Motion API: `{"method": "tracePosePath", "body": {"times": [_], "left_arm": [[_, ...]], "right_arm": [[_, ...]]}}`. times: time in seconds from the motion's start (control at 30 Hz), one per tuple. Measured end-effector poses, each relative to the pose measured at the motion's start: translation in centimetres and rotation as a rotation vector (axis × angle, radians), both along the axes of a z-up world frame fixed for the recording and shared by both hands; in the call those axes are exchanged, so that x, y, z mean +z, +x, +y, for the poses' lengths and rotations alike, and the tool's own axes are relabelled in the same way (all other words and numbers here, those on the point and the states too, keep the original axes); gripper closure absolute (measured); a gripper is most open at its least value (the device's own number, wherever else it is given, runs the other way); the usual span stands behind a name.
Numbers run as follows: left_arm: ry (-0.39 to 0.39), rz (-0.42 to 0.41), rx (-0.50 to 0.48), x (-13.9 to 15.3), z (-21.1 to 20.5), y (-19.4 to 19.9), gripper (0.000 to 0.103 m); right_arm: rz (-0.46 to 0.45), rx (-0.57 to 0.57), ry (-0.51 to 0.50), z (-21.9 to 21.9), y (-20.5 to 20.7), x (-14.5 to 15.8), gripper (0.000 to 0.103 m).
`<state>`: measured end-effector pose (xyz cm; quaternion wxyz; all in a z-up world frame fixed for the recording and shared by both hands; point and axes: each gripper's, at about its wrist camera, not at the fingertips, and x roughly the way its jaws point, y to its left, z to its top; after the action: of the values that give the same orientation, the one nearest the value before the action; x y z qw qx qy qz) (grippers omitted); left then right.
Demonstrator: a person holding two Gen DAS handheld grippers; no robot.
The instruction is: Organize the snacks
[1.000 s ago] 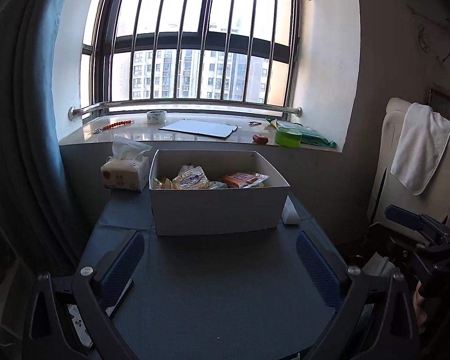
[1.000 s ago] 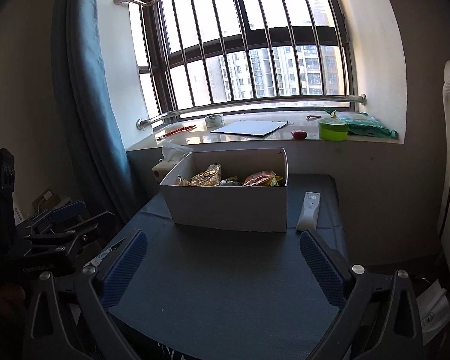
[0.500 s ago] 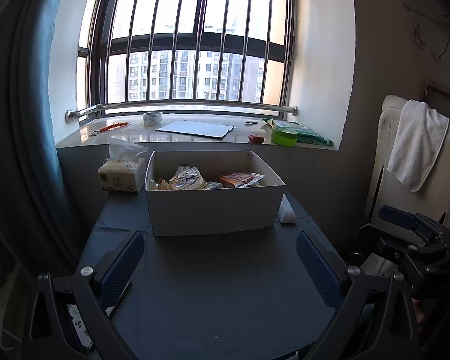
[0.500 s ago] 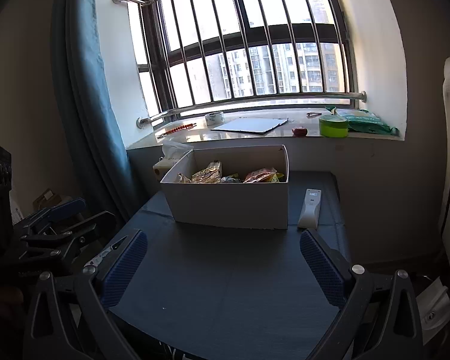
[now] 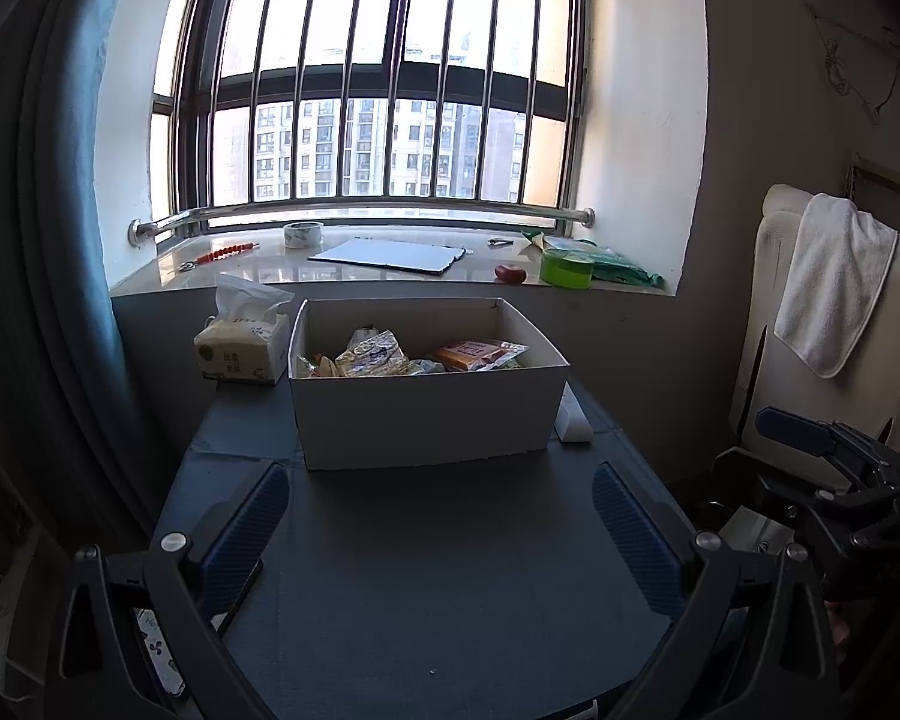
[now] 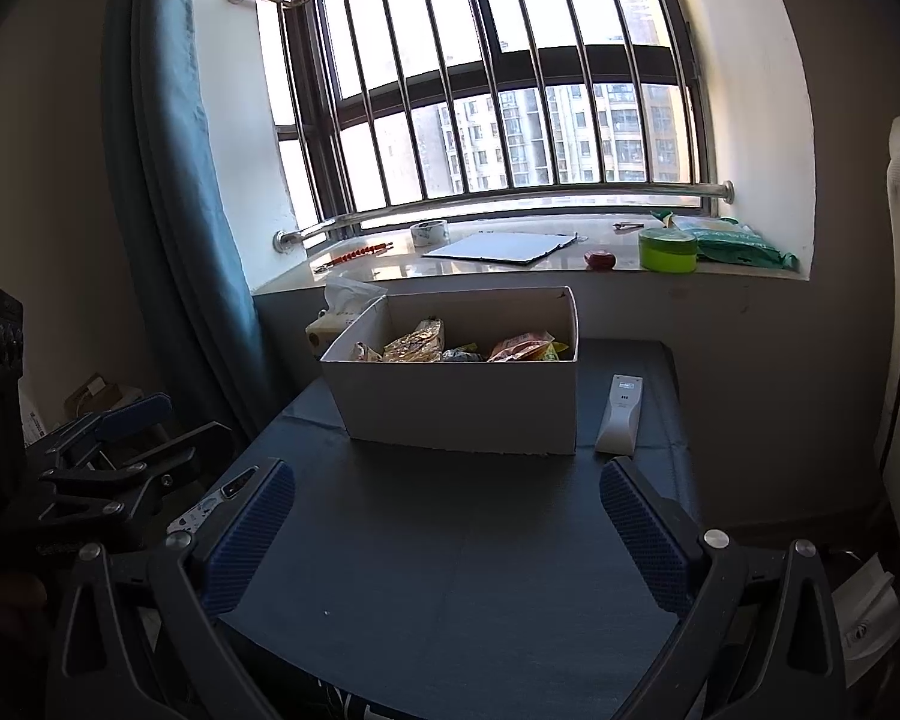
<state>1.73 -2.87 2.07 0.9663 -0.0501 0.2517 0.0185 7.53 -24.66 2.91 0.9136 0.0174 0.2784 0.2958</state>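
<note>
Table (image 5: 450,588): covered in a dark cloth and set against the wall under the window sill; the near half is bare, which leaves working room in front of both grippers.
White box (image 5: 426,420): placed open-topped at the far middle of the table, so that its contents can be reached from above.
Tissue pack (image 5: 241,354): stood just beside the box's left wall, outside it; it is judged not to belong to the task.
Snacks (image 5: 378,357): several packets, among them a yellow-silver one and an orange one (image 6: 522,347), are seen lying loosely inside the box, below its rim. No packet is seen on the cloth. This state fits either snacks gathered into the box or a box waiting to be sorted out; which one applies cannot be settled.
Remote control (image 6: 619,414): laid flat on the cloth just beside the box's right wall, clear of the opening.
Left gripper (image 5: 438,531): held low over the near table edge, aimed at the box; the jaws are spread wide and nothing is held between them.
Right gripper (image 6: 447,531): held likewise, well short of the box; the jaws are spread wide and empty.
</note>
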Motion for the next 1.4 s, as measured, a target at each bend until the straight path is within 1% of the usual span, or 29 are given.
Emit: {"method": "tracePosePath", "body": {"times": [1.4], "left_arm": [[0.005,0.020,-0.016,-0.59,0.10,0.45,0.000]], "right_arm": [[0.006,0.016,-0.017,0.25,0.44,-0.43,0.000]]}}
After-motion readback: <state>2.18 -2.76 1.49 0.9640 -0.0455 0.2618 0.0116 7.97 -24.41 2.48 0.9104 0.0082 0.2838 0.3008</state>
